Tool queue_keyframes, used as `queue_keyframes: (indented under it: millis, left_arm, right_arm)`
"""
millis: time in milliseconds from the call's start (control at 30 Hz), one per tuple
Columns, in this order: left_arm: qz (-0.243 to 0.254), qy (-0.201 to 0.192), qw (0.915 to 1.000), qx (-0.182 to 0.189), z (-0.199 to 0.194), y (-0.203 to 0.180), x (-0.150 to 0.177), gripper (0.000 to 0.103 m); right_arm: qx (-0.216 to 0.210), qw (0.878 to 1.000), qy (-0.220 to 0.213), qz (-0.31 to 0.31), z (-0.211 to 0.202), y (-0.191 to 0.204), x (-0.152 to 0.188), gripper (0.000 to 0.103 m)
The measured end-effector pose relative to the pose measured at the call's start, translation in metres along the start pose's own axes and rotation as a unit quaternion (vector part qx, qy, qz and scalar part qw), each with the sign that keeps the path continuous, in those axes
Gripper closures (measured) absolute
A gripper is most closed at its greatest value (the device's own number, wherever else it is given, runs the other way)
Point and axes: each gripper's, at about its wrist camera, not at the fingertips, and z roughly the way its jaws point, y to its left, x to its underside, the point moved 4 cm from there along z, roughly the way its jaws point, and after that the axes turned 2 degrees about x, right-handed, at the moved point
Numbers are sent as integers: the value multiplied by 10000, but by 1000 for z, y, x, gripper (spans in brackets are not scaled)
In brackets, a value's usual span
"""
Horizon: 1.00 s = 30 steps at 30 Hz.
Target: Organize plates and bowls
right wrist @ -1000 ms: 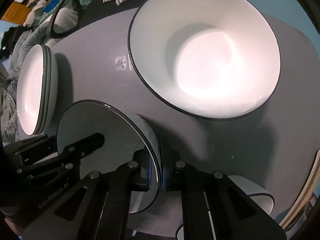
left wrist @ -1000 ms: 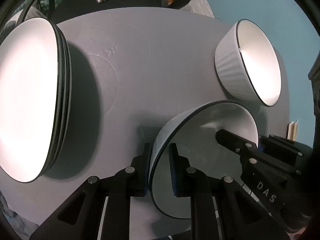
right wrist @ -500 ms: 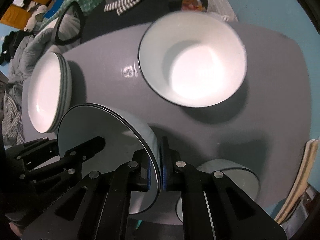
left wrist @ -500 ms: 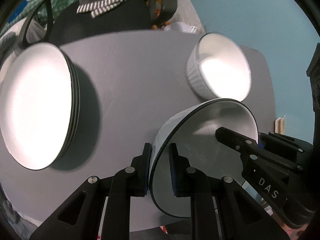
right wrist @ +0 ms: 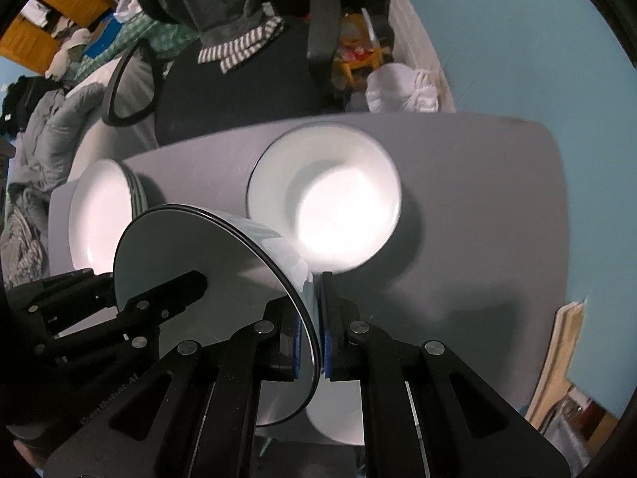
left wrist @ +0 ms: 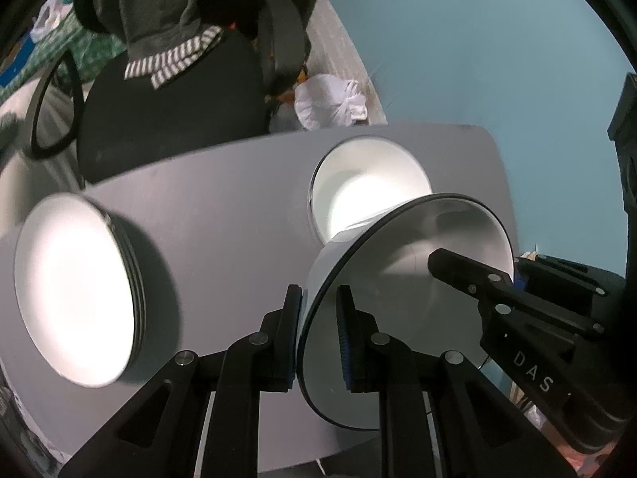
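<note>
On the left of the grey desk [left wrist: 223, 215] sits a stack of white plates [left wrist: 75, 302], and nothing lies on the top plate. Next comes the bowl [left wrist: 402, 298] that is being carried, up in the air above the desk and tipped on its side. The left hand-held gripper [left wrist: 318, 334] pinches its rim on one side, one pad outside and one pad inside. The right hand-held gripper [right wrist: 310, 326] is squeezed tight on the rim on the other side. The bowl is empty. Past it, more to the right, a second white bowl [right wrist: 326, 195] sits on the desk, empty too. I think the held bowl should go into that one. To do it well, both grippers should move together and stay level, so the rim does not slip or twist. Bring it right over the other bowl, turn it open side up, lower it slowly, then let go. A third bowl [right wrist: 338, 418] peeks out near the bottom of the right view.
</note>
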Motion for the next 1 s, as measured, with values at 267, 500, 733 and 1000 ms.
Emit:
queue_keyframes:
  millis: [267, 500, 733, 1000]
  left_arm:
    - [64, -39, 9999, -119, 15, -7, -32, 87]
    - [115, 99, 9995, -284, 33, -11, -42, 87]
    - [83, 194, 9992, -327, 42, -13, -42, 87]
    - [185, 331, 9989, -282, 52, -17, -46, 87]
  right_arm:
    - [11, 10000, -41, 89, 5, -21, -32, 95]
    - [-30, 9997, 156, 162, 20, -37, -46, 95]
    - [-77, 9993, 302, 193, 30, -44, -48, 94]
    - [-71, 9988, 432, 216, 38, -51, -53, 92]
